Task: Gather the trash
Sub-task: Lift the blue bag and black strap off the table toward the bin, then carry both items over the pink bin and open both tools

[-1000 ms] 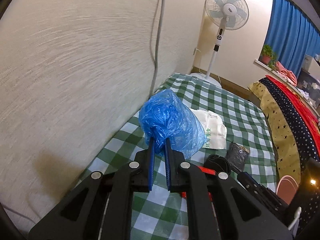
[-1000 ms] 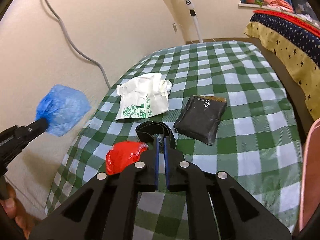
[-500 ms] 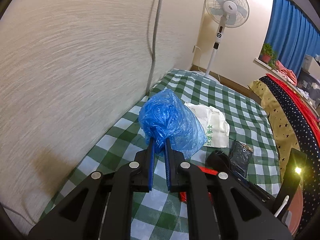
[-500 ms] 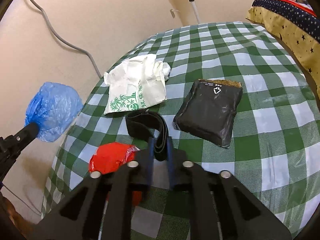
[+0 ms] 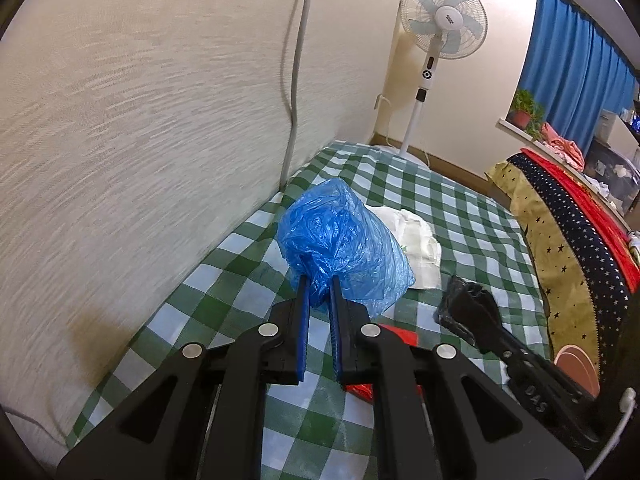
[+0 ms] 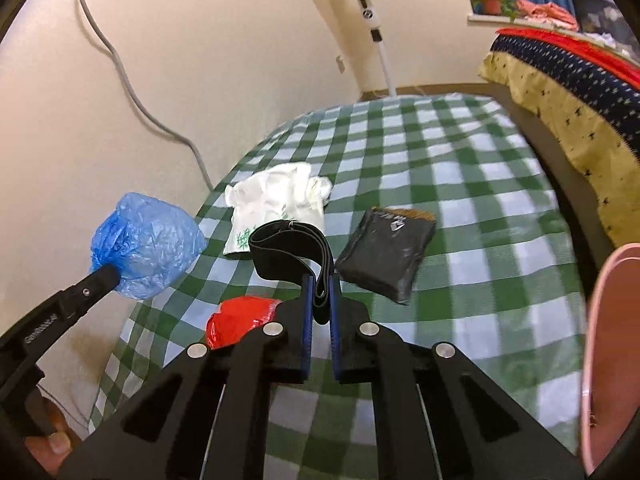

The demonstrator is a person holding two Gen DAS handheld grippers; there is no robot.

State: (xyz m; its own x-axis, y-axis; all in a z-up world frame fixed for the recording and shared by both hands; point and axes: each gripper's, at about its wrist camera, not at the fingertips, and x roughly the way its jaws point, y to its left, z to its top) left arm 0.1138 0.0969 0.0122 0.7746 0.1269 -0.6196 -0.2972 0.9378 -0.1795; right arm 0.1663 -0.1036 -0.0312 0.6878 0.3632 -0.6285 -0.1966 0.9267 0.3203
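Observation:
My left gripper is shut on a crumpled blue plastic bag and holds it above the green checked cloth; the bag also shows in the right wrist view. My right gripper is shut on a black elastic band and holds it lifted off the cloth. A red wrapper lies just left of the right gripper. A white printed bag and a black pouch lie on the cloth beyond.
The checked table stands against a cream wall with a grey cable. A standing fan is at the far end. A star-patterned bed runs along the right. A pink bin rim is at the right edge.
My right gripper went down to the black band, closed on it and raised it off the cloth. My left gripper kept hold of the blue bag and shifted slightly.

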